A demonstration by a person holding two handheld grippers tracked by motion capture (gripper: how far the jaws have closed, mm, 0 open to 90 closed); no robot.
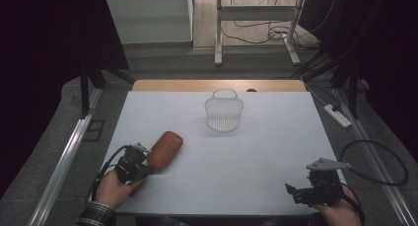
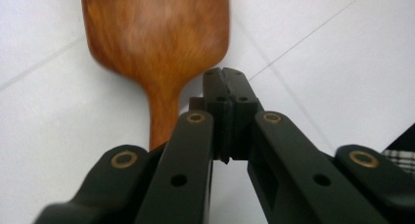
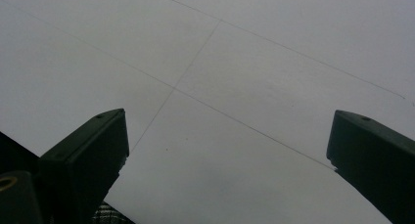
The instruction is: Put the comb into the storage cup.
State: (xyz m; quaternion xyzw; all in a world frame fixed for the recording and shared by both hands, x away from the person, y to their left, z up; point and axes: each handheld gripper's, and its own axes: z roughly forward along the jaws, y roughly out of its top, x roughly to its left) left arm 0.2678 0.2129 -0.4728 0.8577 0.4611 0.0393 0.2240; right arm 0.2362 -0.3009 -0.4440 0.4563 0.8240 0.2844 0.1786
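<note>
My left hand-held gripper (image 1: 143, 159) had its jaws pressed together, while my right hand-held gripper (image 1: 301, 190) was spread wide apart.

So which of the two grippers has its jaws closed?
The left gripper: its jaws meet tip to tip beside the wooden paddle. The right gripper differs, since its jaws stand wide apart over the bare white table.

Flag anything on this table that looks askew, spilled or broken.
Nothing stands out. The wooden paddle lies flat at the left claw, whose jaws are closed beside the handle, not on it. The white basket stands upright and intact. The right claw hangs open over bare table.
</note>
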